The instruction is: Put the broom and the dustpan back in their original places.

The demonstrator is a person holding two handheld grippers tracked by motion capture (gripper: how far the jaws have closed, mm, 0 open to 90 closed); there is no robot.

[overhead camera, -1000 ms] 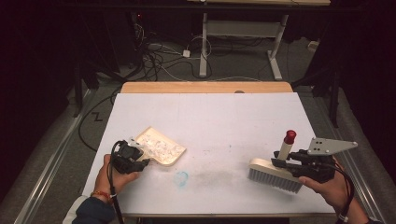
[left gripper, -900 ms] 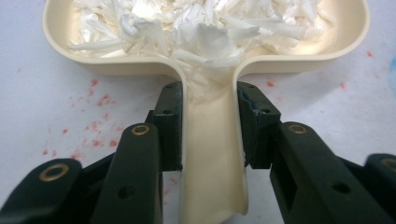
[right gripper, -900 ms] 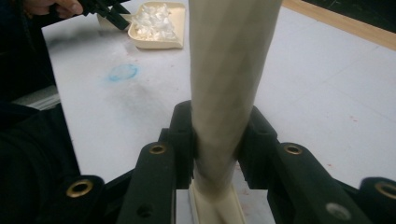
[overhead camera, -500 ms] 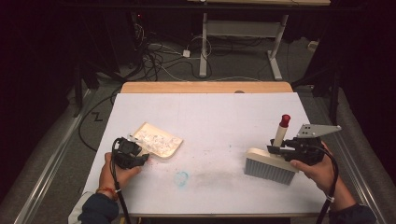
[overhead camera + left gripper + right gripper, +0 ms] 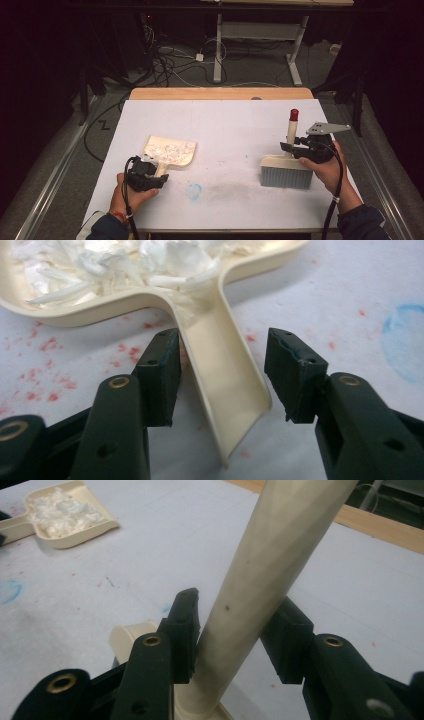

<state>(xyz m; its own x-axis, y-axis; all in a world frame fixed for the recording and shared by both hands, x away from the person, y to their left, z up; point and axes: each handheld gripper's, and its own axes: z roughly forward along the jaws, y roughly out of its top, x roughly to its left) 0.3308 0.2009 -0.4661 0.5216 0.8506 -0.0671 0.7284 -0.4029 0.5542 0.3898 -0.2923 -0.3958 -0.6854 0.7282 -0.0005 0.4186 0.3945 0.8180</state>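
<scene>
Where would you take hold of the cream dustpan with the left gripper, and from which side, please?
Grip the dustpan by its flat handle, coming in from the handle's free end, on the person's side. The handle is narrow, lies flat on the table and points back toward the left gripper, whose open jaws already straddle it. The wide tray holds white paper scraps, so keep it level when lifting.

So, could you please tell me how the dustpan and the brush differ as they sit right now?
The dustpan lies flat at the table's left; the brush stands on its bristles at the right, handle upright. The dustpan holds white paper scraps; the brush carries nothing. The left gripper is open astride the dustpan's handle, while the right gripper is shut on the brush's handle. Both are cream plastic.
</scene>
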